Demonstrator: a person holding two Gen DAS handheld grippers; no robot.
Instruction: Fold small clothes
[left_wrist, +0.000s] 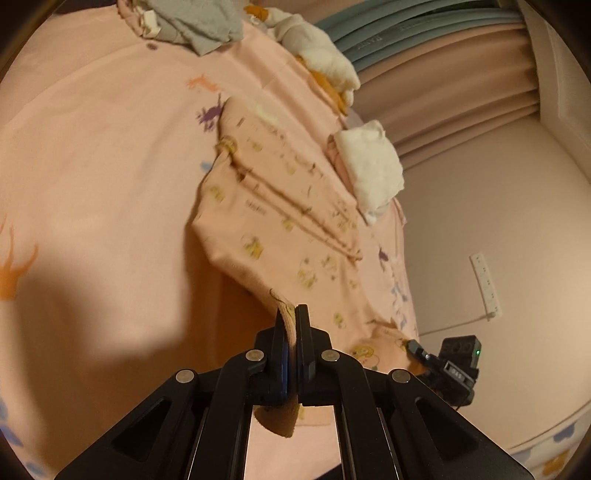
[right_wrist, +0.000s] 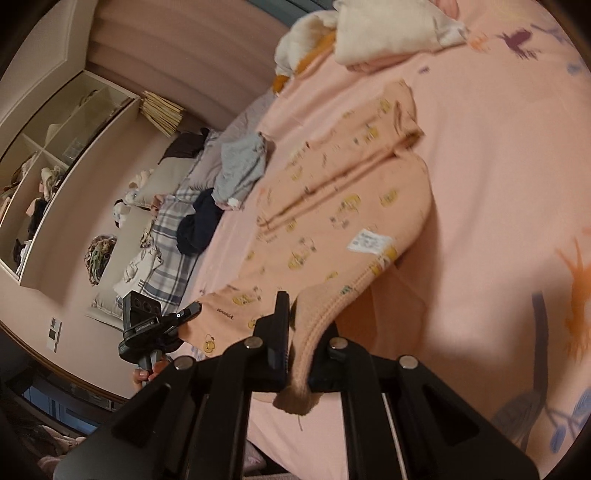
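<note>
Left wrist view shows the left gripper (left_wrist: 291, 325) with its fingers (left_wrist: 303, 343) pinched tight on one near corner of a small peach printed garment (left_wrist: 280, 206), the cloth rising in a thin fold between the pads. From that pinch the garment runs away across the pink bed sheet (left_wrist: 92, 166), its long axis stretching from the near edge of the bed towards the far side, where a folded white cloth (left_wrist: 371, 166) lies just beside its far end and a grey garment (left_wrist: 199, 22) is heaped further off. Low at the right of this view the right gripper (left_wrist: 415, 347) bites the other near corner. Right wrist view gives the same hold from the other side: the right gripper's fingers (right_wrist: 280, 332) are closed on the hem, which drapes over and down between them, and the left gripper (right_wrist: 190, 310) grips the neighbouring corner, so the near edge hangs lifted between the two while the rest lies on the sheet. A white label (right_wrist: 369, 242) faces up near the raised edge. I'd judge this is the fold itself beginning; the next move calls for carrying both corners together, level, along the long axis and laying them onto the far end without dragging the lower layer.
</note>
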